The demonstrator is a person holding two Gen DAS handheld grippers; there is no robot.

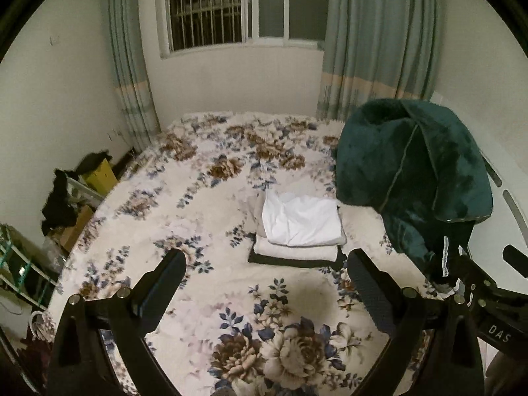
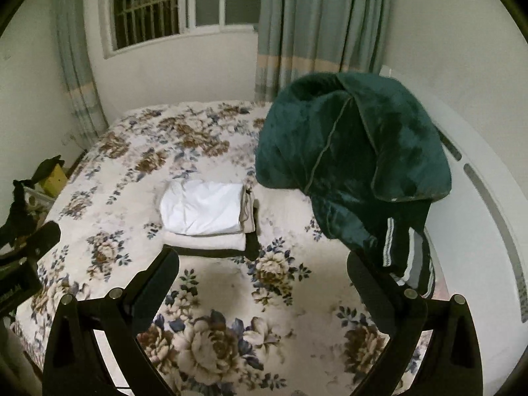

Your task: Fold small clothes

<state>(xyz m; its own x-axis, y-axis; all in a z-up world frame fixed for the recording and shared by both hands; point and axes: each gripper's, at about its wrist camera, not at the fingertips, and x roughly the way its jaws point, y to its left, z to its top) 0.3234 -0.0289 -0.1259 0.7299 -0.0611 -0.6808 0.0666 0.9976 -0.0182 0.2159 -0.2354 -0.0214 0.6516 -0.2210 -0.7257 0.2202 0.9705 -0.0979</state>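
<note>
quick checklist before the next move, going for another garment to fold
1. Left gripper open and empty: ok.
2. Right gripper open and empty: ok.
3. Folded stack tidy, white piece on top: ok.
4. Free blanket space in front of the stack for folding: ok.
5. Next garment reachable: striped dark garment lies beside the right gripper, under the green plush garment: cannot tell if it pulls free.
6. Grippers apart from each other: ok.

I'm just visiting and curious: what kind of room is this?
Most likely a home bedroom. A bed with a floral fleece blanket fills the room, long pale green curtains frame a barred window, and a small stack of folded white and beige clothes lies on the bed.
</note>
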